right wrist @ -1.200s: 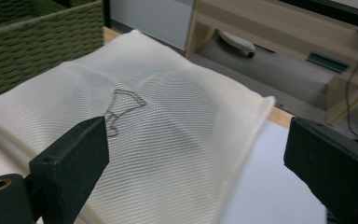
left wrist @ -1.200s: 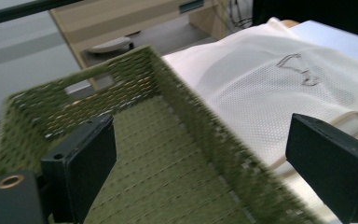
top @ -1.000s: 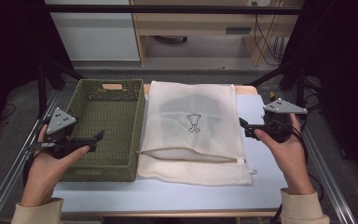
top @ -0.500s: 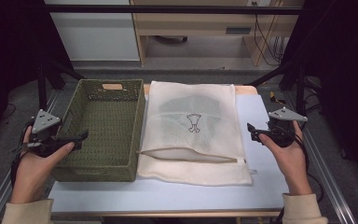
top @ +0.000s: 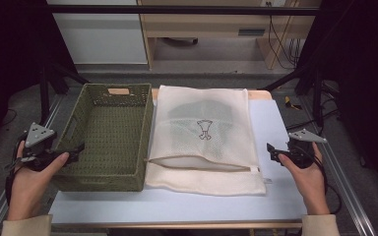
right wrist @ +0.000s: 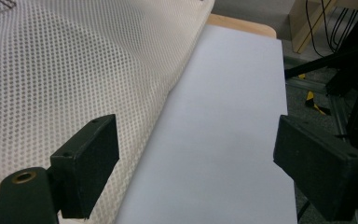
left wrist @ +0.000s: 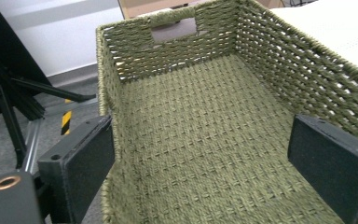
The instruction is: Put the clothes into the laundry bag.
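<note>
Both hands lower now, left gripper (top: 76,149) wide by the green basket (top: 109,179), right gripper (top: 271,152) just narrowed a bit, empty, nearing the mesh bag (top: 204,140).

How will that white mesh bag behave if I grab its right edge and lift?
The mesh bag lies flat and soft, so it will probably droop. A dark item inside may slide toward the low end. Its fine netting likely grips well.

1 green basket (top: 109,137), 1 mesh bag (top: 204,132), 2 grippers.
</note>
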